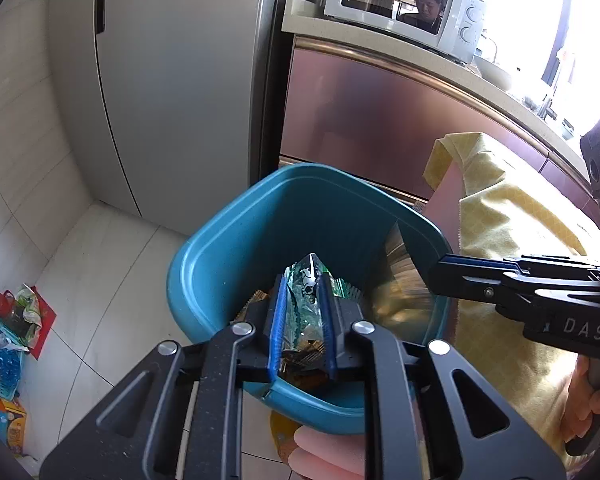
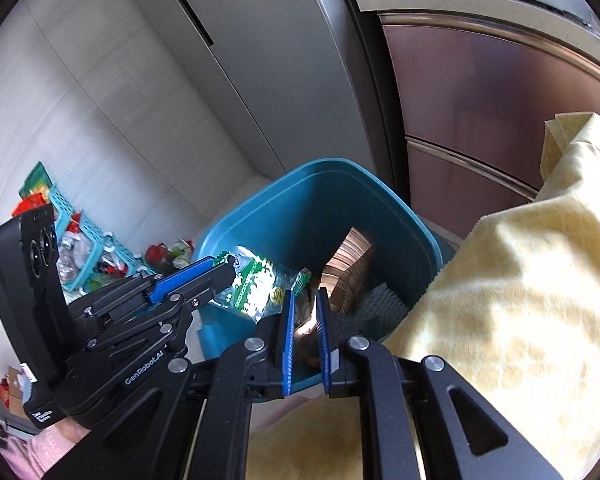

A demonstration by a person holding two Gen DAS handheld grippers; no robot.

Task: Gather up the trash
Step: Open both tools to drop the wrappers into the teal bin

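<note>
- Left wrist: left tool (image 1: 302, 280) is clamping a clear green-printed wrapper (image 1: 305, 304) over the blue bin (image 1: 188, 264); microwave (image 1: 400, 4) is showing only here.
- Right wrist: right tool (image 2: 305, 294) is standing narrowly apart, gripping nothing; blurred brown packet (image 2: 352, 264) is sitting inside the bin.

Pale floor tiles (image 1: 100, 264) at eight o'clock; grey refrigerator (image 1: 172, 80) at eleven; white microwave (image 1: 400, 4) on the sunlit tabletop (image 1: 440, 60) at one.

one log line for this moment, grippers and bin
left gripper: grips green wrapper | right gripper: brown wrapper blurred at tip, grip unclear | both over teal bin
</note>
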